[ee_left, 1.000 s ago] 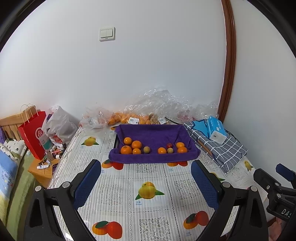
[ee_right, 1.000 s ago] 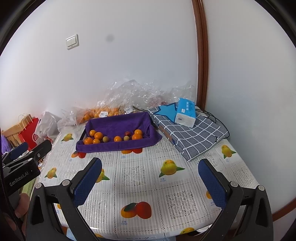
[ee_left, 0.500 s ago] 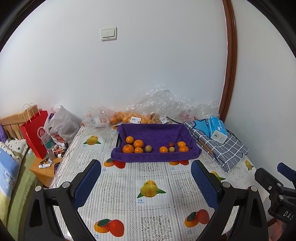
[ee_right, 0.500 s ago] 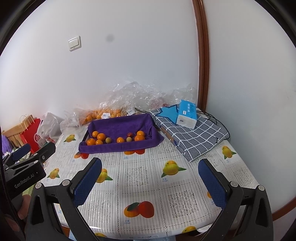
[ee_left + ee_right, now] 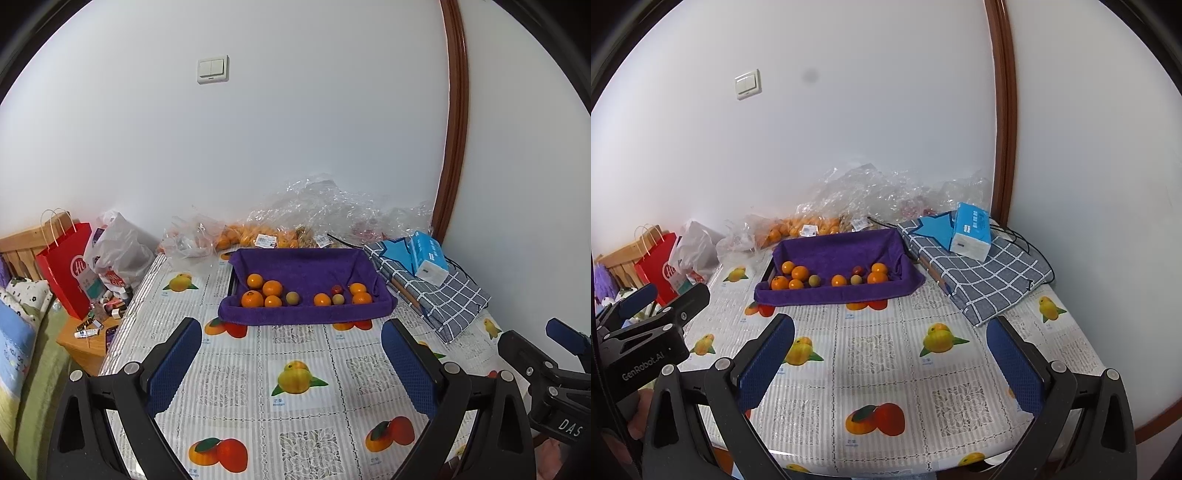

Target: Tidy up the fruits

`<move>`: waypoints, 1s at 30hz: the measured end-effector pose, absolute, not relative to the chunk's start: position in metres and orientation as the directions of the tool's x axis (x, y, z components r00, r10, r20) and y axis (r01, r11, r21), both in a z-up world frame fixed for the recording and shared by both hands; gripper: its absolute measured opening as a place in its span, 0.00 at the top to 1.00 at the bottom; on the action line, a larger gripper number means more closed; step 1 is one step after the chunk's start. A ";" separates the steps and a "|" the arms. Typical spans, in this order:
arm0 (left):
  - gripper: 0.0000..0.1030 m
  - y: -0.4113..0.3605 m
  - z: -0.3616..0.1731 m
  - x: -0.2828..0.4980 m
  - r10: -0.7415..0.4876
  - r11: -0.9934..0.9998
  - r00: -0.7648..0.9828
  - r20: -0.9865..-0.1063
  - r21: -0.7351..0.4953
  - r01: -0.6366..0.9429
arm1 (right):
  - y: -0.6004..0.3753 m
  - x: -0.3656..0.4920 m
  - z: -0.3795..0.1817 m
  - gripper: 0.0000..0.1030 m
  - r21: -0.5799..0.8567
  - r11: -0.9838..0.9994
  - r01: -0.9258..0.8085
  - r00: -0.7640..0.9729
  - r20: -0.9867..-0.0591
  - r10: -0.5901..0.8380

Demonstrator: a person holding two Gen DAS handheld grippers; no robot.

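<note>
A tray lined with a purple towel (image 5: pixel 306 314) (image 5: pixel 834 293) sits at the far middle of the table. Several oranges (image 5: pixel 252 299) (image 5: pixel 780 283), two small greenish fruits (image 5: pixel 292 298) (image 5: pixel 814 280) and a small red fruit (image 5: pixel 336 290) (image 5: pixel 857 270) lie in it. My left gripper (image 5: pixel 291 363) is open and empty, above the table's near part. My right gripper (image 5: pixel 890 365) is open and empty, above the near right part. Each gripper shows at the edge of the other's view.
Clear plastic bags with more oranges (image 5: pixel 258 236) (image 5: pixel 798 227) lie against the wall behind the tray. A folded checked cloth (image 5: pixel 439 295) (image 5: pixel 982 273) with a blue tissue pack (image 5: pixel 428 254) (image 5: pixel 971 236) lies right. A red bag (image 5: pixel 66 269) stands left, off the table.
Both grippers have drifted slightly closer to the tray and a little lower. Both stay open and empty. The fruits have not moved.
</note>
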State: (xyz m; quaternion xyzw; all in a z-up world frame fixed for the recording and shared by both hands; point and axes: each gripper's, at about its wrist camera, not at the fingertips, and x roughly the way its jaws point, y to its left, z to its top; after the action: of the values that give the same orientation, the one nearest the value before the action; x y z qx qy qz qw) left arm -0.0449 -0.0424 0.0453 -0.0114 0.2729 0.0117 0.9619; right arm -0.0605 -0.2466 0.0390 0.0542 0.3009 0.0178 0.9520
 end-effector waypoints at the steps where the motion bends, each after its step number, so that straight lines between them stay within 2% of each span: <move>1: 0.04 -0.042 0.045 -0.045 0.014 0.999 0.851 -0.525 -0.018 -0.028 | -0.246 -0.060 0.039 0.01 0.111 0.994 0.000 0.818 -0.572 0.064; 30: 0.04 -0.040 0.049 -0.048 -0.003 0.999 0.845 -0.535 -0.042 -0.023 | -0.244 -0.061 0.046 0.01 0.122 0.992 -0.013 0.821 -0.565 0.080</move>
State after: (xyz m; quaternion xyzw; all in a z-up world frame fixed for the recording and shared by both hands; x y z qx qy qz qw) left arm -0.0481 -0.0395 0.0488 -0.0236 0.2782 0.0053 0.9602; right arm -0.0608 -0.2436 0.0460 0.0563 0.2982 0.0245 0.9525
